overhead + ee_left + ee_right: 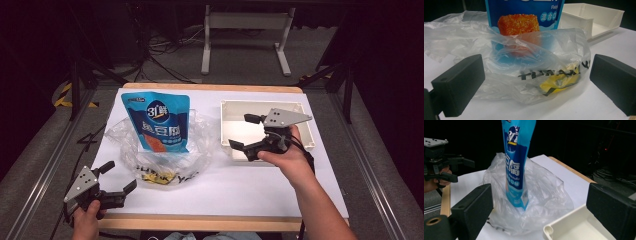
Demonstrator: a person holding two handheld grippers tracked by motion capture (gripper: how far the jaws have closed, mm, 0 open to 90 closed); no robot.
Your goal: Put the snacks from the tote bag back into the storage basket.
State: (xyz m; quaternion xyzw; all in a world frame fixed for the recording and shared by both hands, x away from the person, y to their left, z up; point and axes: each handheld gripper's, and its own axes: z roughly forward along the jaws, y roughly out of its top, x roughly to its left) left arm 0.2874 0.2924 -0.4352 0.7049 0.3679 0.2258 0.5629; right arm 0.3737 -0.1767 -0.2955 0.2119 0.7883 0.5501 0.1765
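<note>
A tall blue food pouch (157,122) (524,15) (517,165) with an orange cube printed on it stands upright inside a crumpled clear plastic bag (200,135) (536,62) (541,195). A yellow packet (160,177) (559,80) lies in the bag's near end. My left gripper (121,175) (536,82) (464,171) is open at the table's near left corner, a little short of the bag, with nothing between its jaws. My right gripper (242,131) (541,212) hovers open over the left front corner of the white tray (300,107) (564,225), pointing toward the bag.
The white table (240,185) has a wooden rim along its front and back. The shallow white tray (604,15) sits at the right rear and holds nothing that I can see. Behind the table, a white stand (245,30) and cables lie on the dark floor.
</note>
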